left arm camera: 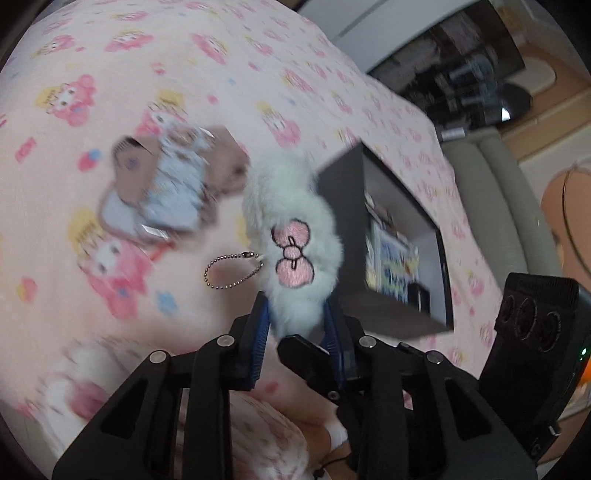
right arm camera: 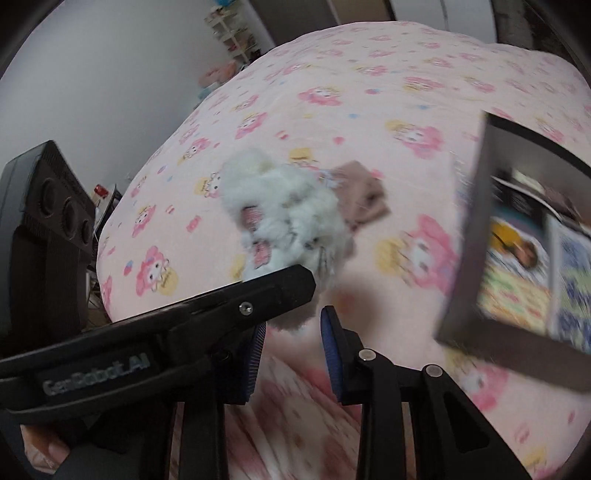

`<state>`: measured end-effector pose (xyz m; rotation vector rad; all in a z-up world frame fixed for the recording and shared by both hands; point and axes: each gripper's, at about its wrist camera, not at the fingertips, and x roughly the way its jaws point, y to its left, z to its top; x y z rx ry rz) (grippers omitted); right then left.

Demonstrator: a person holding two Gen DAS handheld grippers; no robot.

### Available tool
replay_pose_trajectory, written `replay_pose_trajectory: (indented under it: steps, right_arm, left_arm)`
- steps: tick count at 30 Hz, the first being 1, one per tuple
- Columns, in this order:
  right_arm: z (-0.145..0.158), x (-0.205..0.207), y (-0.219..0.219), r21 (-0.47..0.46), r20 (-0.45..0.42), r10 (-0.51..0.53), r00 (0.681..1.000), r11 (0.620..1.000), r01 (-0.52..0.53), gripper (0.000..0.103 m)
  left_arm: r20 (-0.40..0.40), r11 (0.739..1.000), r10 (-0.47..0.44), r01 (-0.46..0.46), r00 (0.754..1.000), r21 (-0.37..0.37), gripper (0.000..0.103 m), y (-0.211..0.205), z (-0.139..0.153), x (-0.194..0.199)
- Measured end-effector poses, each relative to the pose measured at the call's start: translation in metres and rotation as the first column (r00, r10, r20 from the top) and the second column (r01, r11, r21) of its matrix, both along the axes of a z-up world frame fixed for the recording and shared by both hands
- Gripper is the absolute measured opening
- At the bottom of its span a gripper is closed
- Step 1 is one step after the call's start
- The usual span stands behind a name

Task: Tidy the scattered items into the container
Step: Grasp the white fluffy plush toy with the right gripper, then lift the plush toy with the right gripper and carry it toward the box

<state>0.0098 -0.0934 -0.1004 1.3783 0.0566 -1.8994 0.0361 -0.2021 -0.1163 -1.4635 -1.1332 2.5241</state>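
Observation:
A white fluffy plush keychain (left arm camera: pixel 295 221) with a pink embroidered bow and a bead chain (left arm camera: pixel 229 273) hangs above the bed, its lower end pinched between the blue pads of my left gripper (left arm camera: pixel 295 306). In the right wrist view the same plush (right arm camera: pixel 280 214) shows beyond the left gripper's black finger (right arm camera: pixel 288 284). Its fuzzy tail sits between the pads of my right gripper (right arm camera: pixel 293 317), which looks shut on it. The dark open box (left arm camera: pixel 340 206) (right arm camera: pixel 476 221) with printed cards inside is close on the right. A brown packet (left arm camera: pixel 166 184) (right arm camera: pixel 365 195) lies on the sheet behind.
A pink cartoon-print bedsheet (left arm camera: pixel 110 55) (right arm camera: pixel 369 92) covers the bed under everything. A grey padded seat (left arm camera: pixel 498 206) and dark furniture stand past the bed's right edge. A white wall (right arm camera: pixel 92 74) and a small shelf (right arm camera: pixel 232 33) lie beyond the far left side.

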Motion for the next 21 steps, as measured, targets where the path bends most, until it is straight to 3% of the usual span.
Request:
replay_pose_trajectory:
  steps: [9,13,16,21]
  right_arm:
    - [-0.061,-0.002,0.116,0.058,0.148,-0.173,0.974,0.984,0.166,0.027]
    - [-0.082,-0.007,0.14,0.075,0.184,-0.22,0.958,0.975,0.209,0.027]
    - [-0.085,-0.008,0.15,0.054,0.205,-0.235,0.95,0.972,0.229,0.027]
    - [-0.092,-0.011,0.136,-0.001,0.247,-0.183,0.951,0.982,0.189,0.028]
  left_arm:
    - [0.15,0.99,-0.14,0.138,0.979,0.022,0.025,0.099,-0.065,-0.014]
    - [0.146,0.984,-0.175,0.176,0.974,0.011,0.027,0.103,-0.062,-0.017]
    - [0.13,0.984,-0.157,0.166,0.979,-0.059,0.034,0.094,-0.052,-0.017]
    - [0.128,0.988,-0.103,0.116,0.986,-0.102,0.034,0.07,-0.053,-0.025]
